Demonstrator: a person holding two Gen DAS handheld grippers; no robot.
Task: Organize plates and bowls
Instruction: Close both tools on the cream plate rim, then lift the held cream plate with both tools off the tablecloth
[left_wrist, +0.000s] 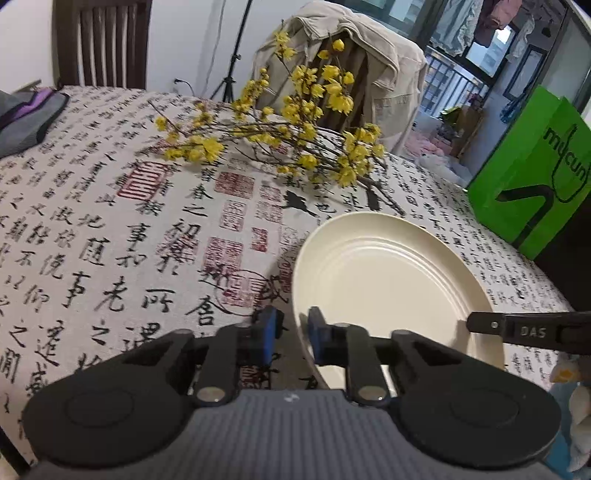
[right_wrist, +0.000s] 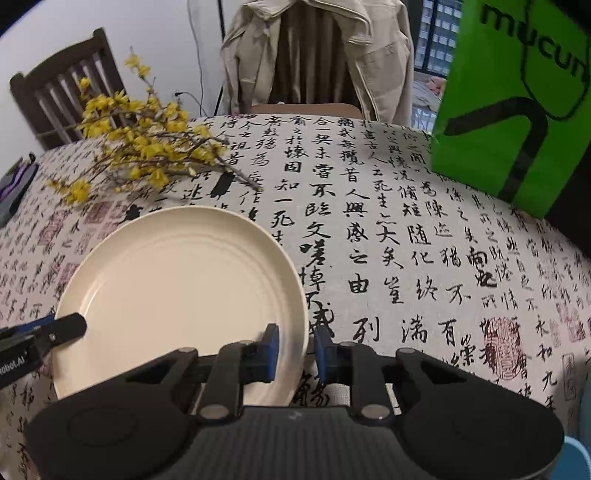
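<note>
A cream plate (left_wrist: 391, 280) lies on the calligraphy tablecloth; it also shows in the right wrist view (right_wrist: 177, 291). My left gripper (left_wrist: 291, 338) straddles the plate's left rim, its blue pads apart on either side of the rim with a visible gap. My right gripper (right_wrist: 295, 354) straddles the plate's right rim the same way, pads apart. The right gripper's finger reaches over the plate's right edge in the left wrist view (left_wrist: 524, 330). The left gripper's finger shows at the plate's left edge in the right wrist view (right_wrist: 48, 334).
Yellow flowering branches (left_wrist: 295, 136) lie on the tablecloth (left_wrist: 110, 240) behind the plate. A green paper bag (left_wrist: 532, 177) stands at the table's right edge. Chairs, one draped with a beige jacket (left_wrist: 354, 70), stand behind the table. A grey-purple cloth (left_wrist: 26, 118) lies far left.
</note>
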